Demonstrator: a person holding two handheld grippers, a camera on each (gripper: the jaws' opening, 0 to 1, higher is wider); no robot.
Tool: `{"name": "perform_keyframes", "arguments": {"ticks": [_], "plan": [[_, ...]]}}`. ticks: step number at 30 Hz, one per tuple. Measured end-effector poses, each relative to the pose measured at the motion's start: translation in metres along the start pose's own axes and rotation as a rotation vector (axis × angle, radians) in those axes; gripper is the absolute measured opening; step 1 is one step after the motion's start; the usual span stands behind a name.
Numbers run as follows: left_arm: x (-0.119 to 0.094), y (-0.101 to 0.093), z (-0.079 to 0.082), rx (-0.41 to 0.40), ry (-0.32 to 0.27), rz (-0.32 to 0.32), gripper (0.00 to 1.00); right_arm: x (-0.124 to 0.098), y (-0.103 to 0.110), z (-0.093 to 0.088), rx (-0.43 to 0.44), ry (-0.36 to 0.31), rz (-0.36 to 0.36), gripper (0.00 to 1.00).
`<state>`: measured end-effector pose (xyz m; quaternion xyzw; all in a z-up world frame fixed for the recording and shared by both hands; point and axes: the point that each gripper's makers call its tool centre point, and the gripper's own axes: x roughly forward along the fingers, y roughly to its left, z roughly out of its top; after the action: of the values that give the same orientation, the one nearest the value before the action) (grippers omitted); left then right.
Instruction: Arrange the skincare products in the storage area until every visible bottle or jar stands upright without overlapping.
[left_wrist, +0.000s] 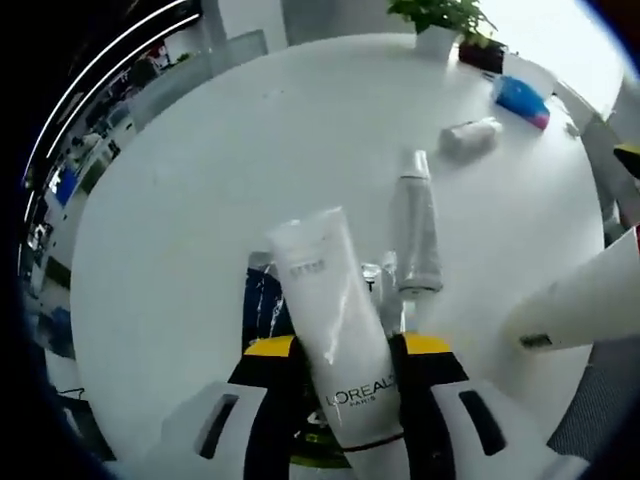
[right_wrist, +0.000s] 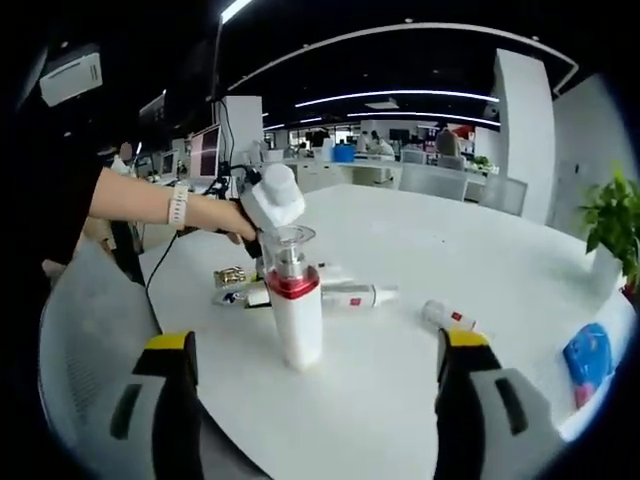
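As fingers (left_wrist: 302, 390) close: tube (left_wrist: 330, 320) between.

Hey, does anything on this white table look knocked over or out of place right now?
Yes. A silver tube and a small white bottle lie on their sides on the table, though everything should stand upright. The left gripper is shut on a white L'Oreal tube. One red-collared bottle already stands.

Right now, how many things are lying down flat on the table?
At least 4: a silver tube, a small white bottle, a blue packet, and small items behind the upright pump bottle. Others may be hidden.
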<state>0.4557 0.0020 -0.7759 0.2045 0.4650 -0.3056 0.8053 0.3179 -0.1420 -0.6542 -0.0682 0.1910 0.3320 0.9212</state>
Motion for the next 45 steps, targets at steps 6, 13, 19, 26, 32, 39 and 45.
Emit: {"name": "perform_keyframes", "arguments": {"ticks": [6,13,19,26,32,39,45], "plan": [[0.0,0.004,0.004,-0.082,-0.094,0.016,0.32,-0.001,0.002,-0.001,-0.002,0.002,0.001,1.0],[0.0,0.013,0.009,-0.189,-0.177,0.043,0.26,-0.003,0.005,0.003,-0.012,-0.003,0.004,1.0],[-0.018,0.019,0.02,-0.229,-0.282,0.062,0.23,-0.01,0.003,0.008,-0.022,-0.012,-0.012,0.99],[-0.063,0.021,0.033,-0.231,-0.405,0.041,0.23,-0.014,-0.002,0.02,0.024,-0.066,-0.017,0.94],[-0.103,0.007,0.033,-0.173,-0.495,0.024,0.23,-0.018,-0.01,0.038,0.022,-0.114,-0.044,0.82],[-0.145,-0.013,0.03,-0.123,-0.596,0.019,0.23,-0.023,-0.004,0.073,0.112,-0.228,0.0,0.61],[-0.169,-0.036,0.024,-0.071,-0.655,0.015,0.24,-0.019,0.01,0.104,0.227,-0.315,0.101,0.47]]}}
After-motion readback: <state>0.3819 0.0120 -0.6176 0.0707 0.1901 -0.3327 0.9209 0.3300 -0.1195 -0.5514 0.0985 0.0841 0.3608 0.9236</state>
